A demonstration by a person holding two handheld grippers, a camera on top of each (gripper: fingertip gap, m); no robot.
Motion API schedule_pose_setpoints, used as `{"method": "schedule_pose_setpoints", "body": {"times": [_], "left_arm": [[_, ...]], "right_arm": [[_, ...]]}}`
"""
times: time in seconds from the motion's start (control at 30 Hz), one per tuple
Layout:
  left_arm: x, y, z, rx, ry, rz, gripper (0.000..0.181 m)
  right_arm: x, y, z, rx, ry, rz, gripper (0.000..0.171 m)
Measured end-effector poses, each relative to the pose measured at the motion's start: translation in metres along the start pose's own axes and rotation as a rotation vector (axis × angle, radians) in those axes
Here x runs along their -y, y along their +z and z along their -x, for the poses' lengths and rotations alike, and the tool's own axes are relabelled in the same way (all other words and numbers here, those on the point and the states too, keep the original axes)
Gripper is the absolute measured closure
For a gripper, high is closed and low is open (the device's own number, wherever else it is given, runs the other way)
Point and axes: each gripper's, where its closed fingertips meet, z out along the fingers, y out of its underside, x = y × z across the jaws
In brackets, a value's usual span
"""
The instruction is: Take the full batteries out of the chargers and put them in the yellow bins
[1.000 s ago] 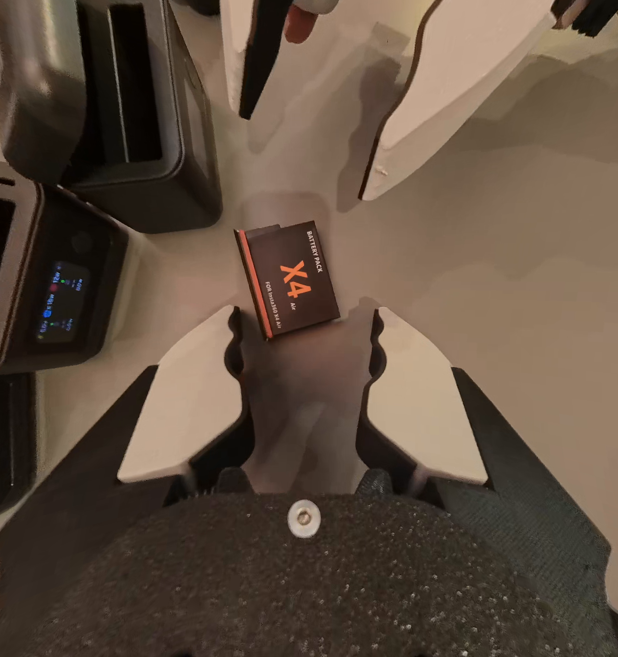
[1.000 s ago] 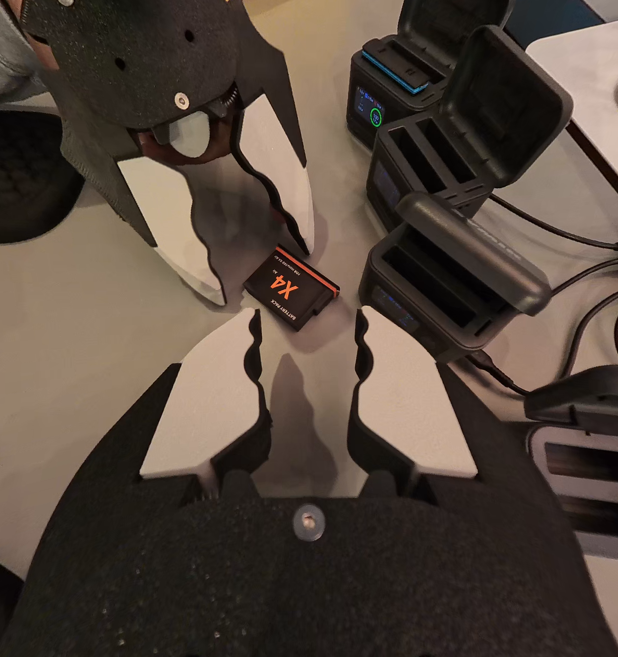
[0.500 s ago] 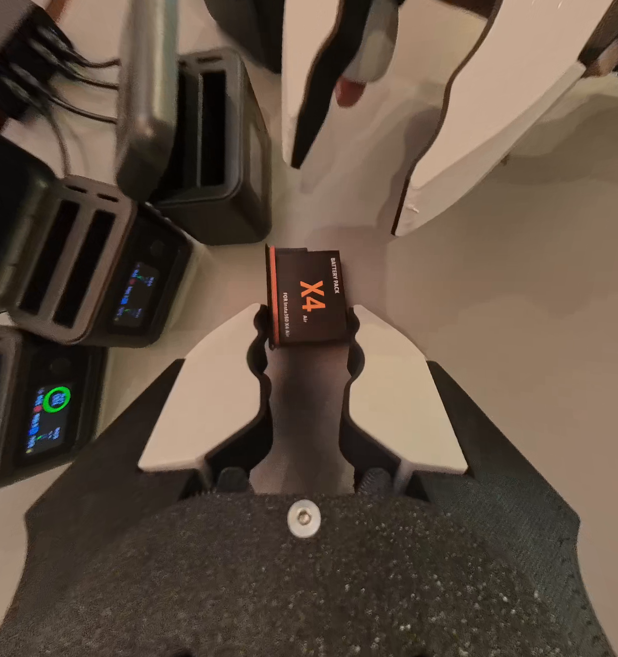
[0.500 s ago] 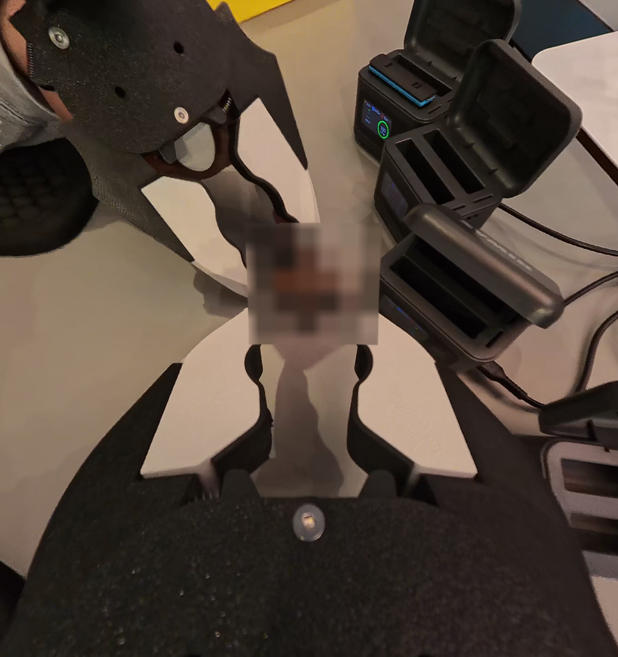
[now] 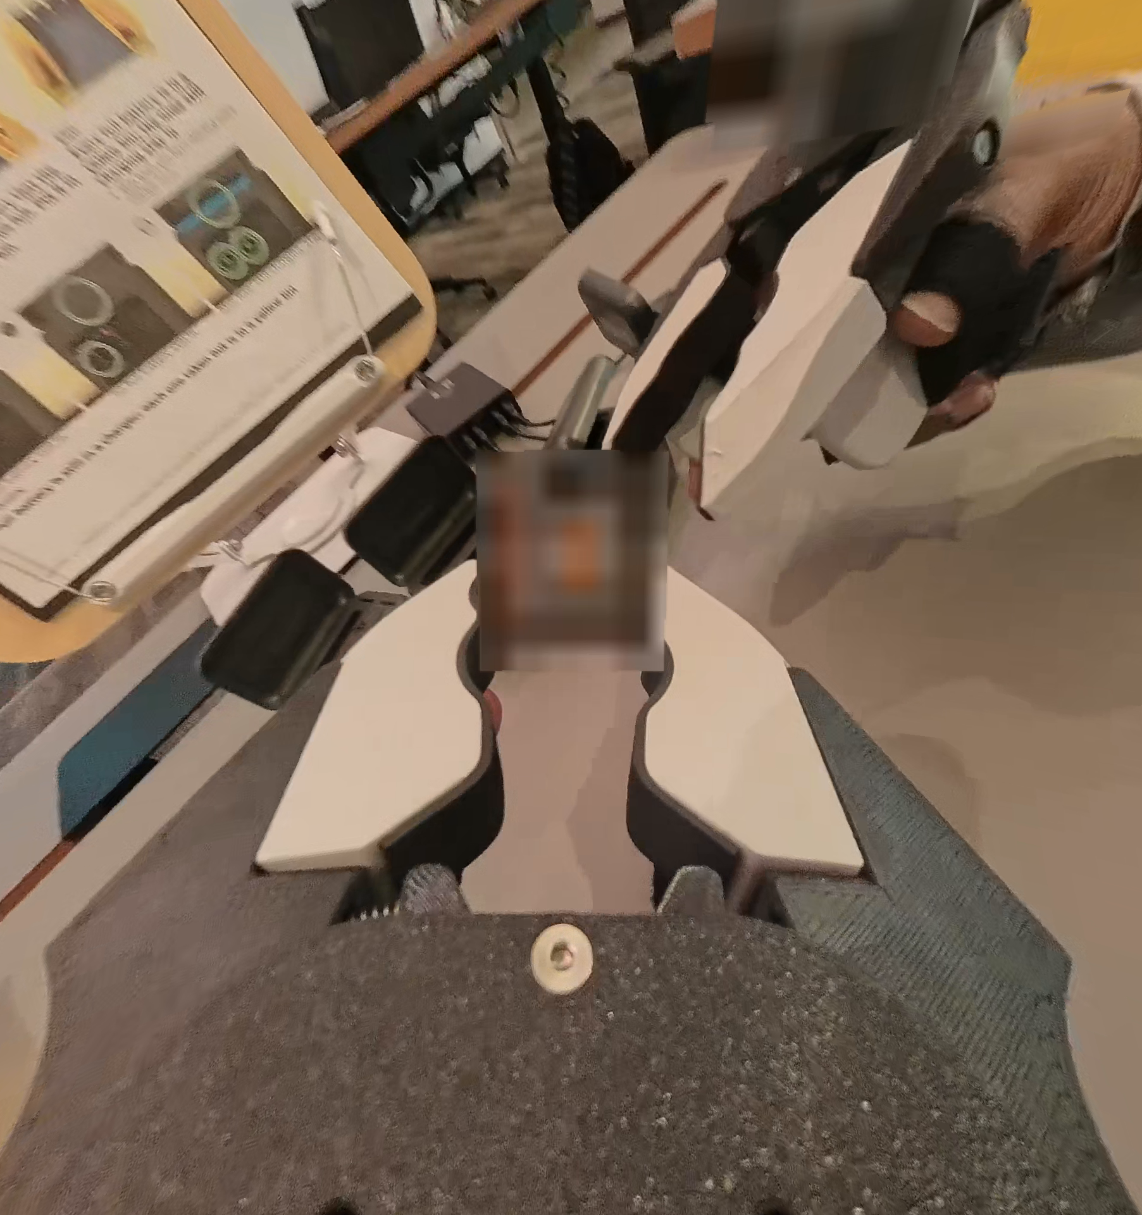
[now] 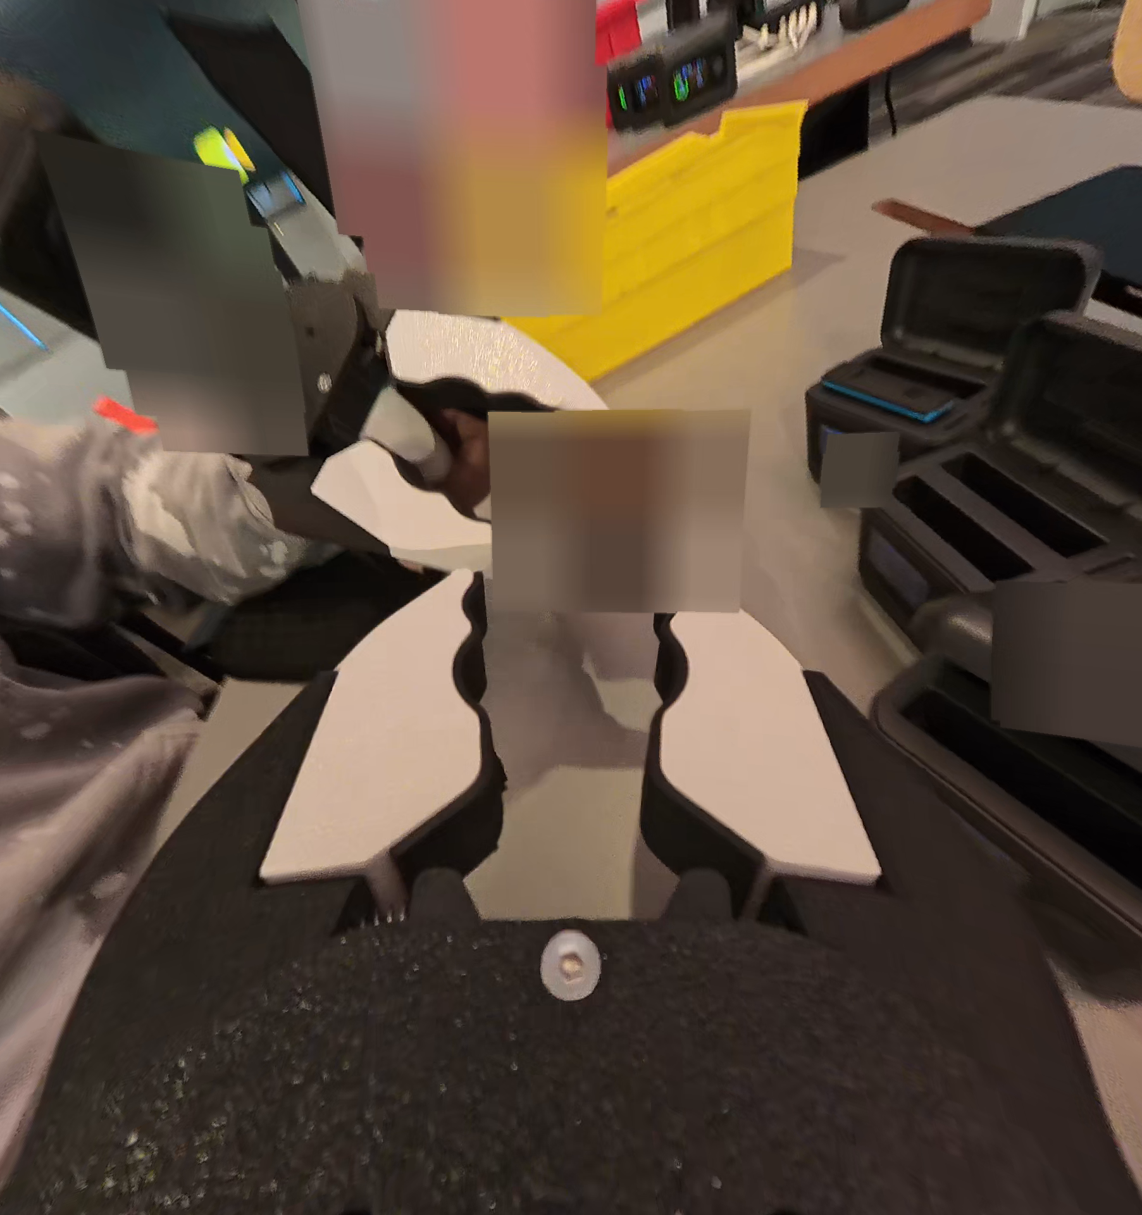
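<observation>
Fingers (image 5: pixel 390 723) of your left gripper (image 5: pixel 571 624) stand drawn in on a dark block with an orange mark, which I take to be the battery (image 5: pixel 568 559). A blurred patch covers most of it, so how deep it sits between the tips cannot be read. It appears to be lifted clear of the table (image 5: pixel 949 657), which lies below and to the right of the fingers. Left of the tips and a little beyond them stand two chargers (image 5: pixel 417 519) with their black lids up. Above those hangs an instruction board (image 5: pixel 160 263). Ahead and to the right, your right gripper (image 5: pixel 752 394) points in towards the same block.

In the right wrist view, that gripper's fingers (image 6: pixel 390 756) stand apart with bare table showing in the gap. A patch hides the space at the tips, so you cannot tell from here whether they touch anything. The yellow bin (image 6: pixel 699 230) sits well beyond the tips, slightly right. More open chargers (image 6: pixel 989 526) crowd the right side of the fingers, and your sleeve (image 6: pixel 127 513) crosses on the left.

My reading is that the carry to the bin is in hand. Hold the left squeeze steady, because a smooth, flat pack can slide out of a tip grip. Draw the right gripper back so it does not knock the pack. Swing wide of the raised lids, and let go only when the tips are over the bin's opening.
</observation>
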Motion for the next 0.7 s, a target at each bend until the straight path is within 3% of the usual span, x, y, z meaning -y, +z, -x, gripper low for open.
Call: {"method": "schedule_pose_setpoints", "body": {"times": [0.03,0.23,0.37,0.4,0.53,0.7], "left_arm": [[0.004,-0.004,0.002,0.022,0.002,-0.023,0.138],[0.025,-0.021,0.008,0.123,0.022,-0.131,0.139],[0.024,-0.021,0.012,0.159,0.014,-0.137,0.14],[0.022,-0.02,0.012,0.151,-0.004,-0.13,0.14],[0.01,-0.018,0.011,0.015,-0.192,-0.087,0.135],[0.011,-0.025,0.016,-0.228,-0.624,-0.094,0.136]], "right_arm": [[0.006,0.001,0.001,0.014,0.029,-0.039,0.123],[0.03,0.016,0.015,0.156,0.244,-0.22,0.13],[0.041,0.025,0.018,0.212,0.378,-0.32,0.159],[0.041,0.026,0.017,0.193,0.369,-0.323,0.16],[0.035,0.023,0.003,-0.071,0.051,-0.237,0.161],[0.028,0.01,-0.015,-0.521,-0.662,-0.012,0.161]]}}
